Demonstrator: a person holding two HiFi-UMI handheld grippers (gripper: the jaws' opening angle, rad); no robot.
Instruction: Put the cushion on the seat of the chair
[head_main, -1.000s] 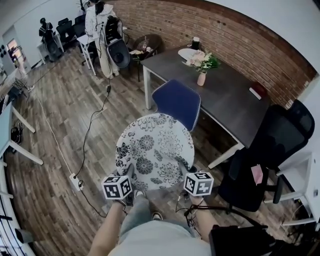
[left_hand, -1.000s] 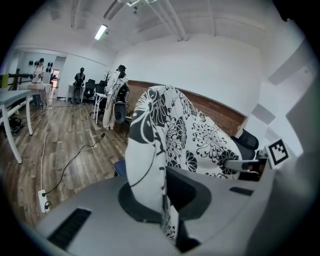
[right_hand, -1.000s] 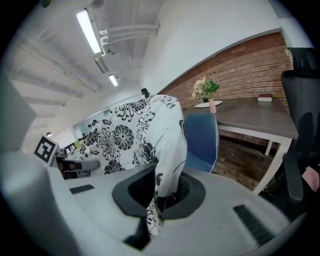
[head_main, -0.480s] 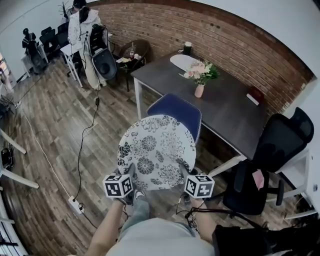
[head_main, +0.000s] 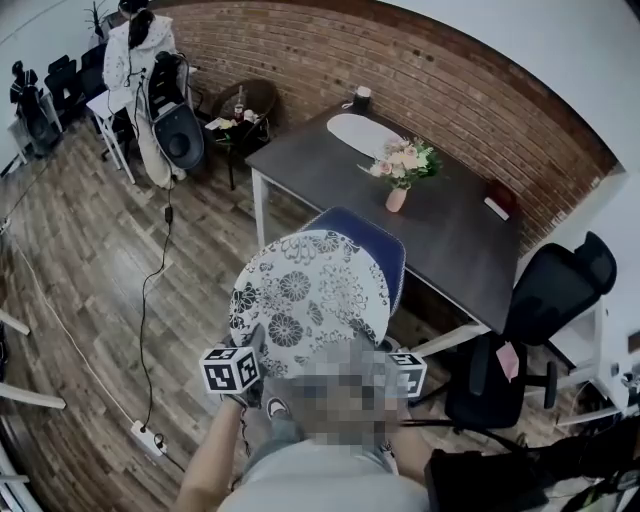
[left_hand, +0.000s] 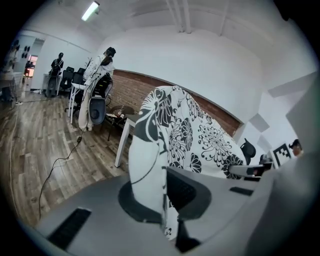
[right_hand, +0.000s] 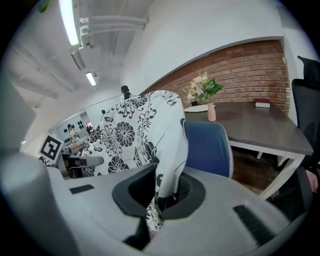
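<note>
— The cushion (head_main: 308, 300): where?
— Up in the air on the near side of the blue chair (head_main: 372, 238), hiding the seat from the head view. Touching the chair or not: cannot tell.

— Held how?
— By the near rim, at two spots. Jaws narrow on both tools: the left gripper (left_hand: 164, 200) clamped on the rim's fabric edge, the right gripper (right_hand: 158, 194) pinching a hanging fold of the same rim. Nothing else between either pair.

— Facing which way?
— Round, so no long axis. Rising from the jaws and leaning away toward the chair, with the black-and-white flowered face turned up to the head view and the far rim over the chair's back.

— Counts?
— One cushion, two grippers, one blue chair.

— And around that chair?
— Just beyond it, one dark grey table (head_main: 450, 240). On the table, beyond the chair's back, one vase of flowers (head_main: 398, 190); farther off, one white oval piece (head_main: 362, 133). Well to the right of the chair in the head view, one black office chair (head_main: 545, 300). Far beyond and to the left, a person in white (head_main: 140, 60). Wood floor (head_main: 90, 300) beneath.
</note>
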